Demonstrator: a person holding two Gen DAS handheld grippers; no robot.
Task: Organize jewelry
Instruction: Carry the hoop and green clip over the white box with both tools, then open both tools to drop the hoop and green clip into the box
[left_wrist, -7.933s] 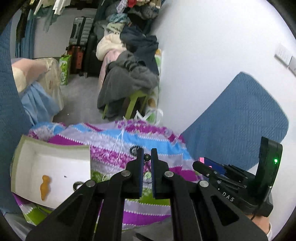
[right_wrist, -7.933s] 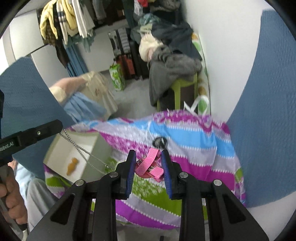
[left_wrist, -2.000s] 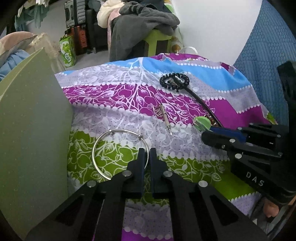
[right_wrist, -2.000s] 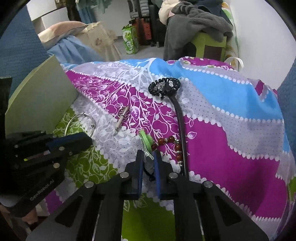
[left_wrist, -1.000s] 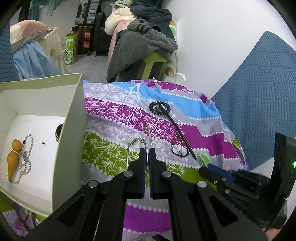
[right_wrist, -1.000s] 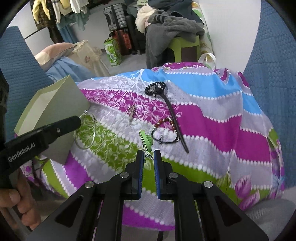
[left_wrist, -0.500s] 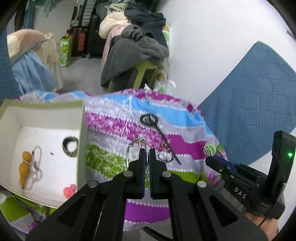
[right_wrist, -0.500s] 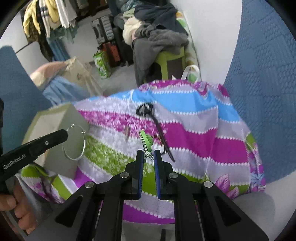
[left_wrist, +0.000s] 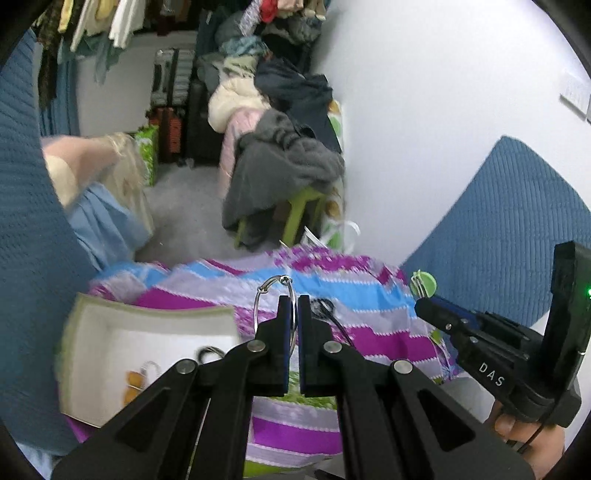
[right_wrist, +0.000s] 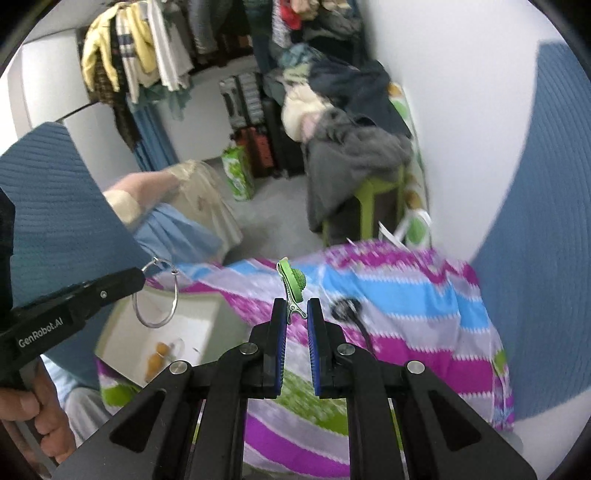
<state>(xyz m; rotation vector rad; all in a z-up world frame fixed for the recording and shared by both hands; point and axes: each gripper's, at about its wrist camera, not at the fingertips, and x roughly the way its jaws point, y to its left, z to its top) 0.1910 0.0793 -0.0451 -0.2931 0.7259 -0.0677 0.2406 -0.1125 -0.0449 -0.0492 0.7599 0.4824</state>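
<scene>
Open air is lying between the raised grippers and the striped cloth (right_wrist: 406, 295) below. The open white box (right_wrist: 207, 314) is occupying the cloth's left edge, its walls standing up around the way in, while a black hairpin (right_wrist: 347, 306) is lying mid-cloth. Blue quilted panels (left_wrist: 517, 229) are closing both sides.

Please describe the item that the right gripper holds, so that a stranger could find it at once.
Look above the striped purple, blue and green cloth, where the right gripper pinches a small green hair clip. Unlike the silver hoop in the left gripper, it is bright green and leaf-shaped.
</scene>
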